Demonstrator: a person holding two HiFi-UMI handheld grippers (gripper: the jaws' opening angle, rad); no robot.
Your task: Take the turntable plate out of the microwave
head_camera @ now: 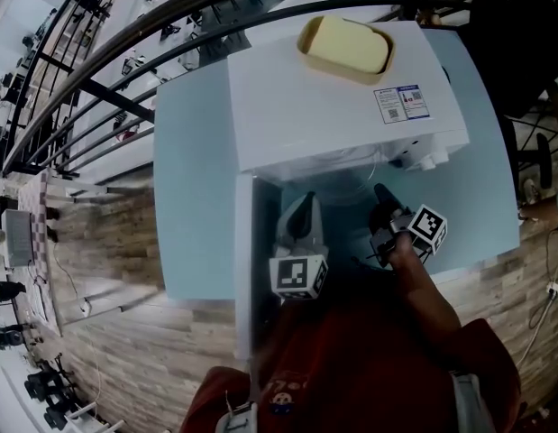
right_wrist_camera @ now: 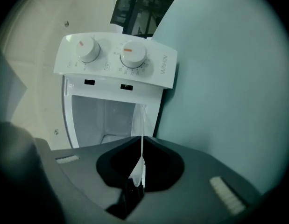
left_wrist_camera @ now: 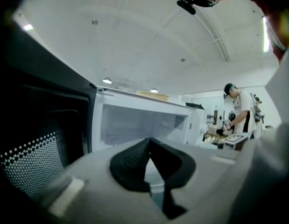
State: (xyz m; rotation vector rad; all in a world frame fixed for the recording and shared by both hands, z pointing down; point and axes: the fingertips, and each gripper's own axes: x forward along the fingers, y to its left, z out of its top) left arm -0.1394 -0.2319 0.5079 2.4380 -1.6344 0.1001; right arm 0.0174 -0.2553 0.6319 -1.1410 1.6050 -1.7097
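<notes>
The white microwave stands on a light blue table with its door swung open to the left. In the right gripper view the clear glass turntable plate shows edge-on as a thin line in front of the open cavity. My right gripper is shut on its rim, below the two dials. From the head view the right gripper sits at the opening's right side. The plate itself is hard to make out there. My left gripper is shut with nothing seen in it, and it points into the cavity.
A yellow block in a tan tray lies on top of the microwave. The table extends left of the door, with wooden floor and a dark railing beyond. Another person stands far off at a bench.
</notes>
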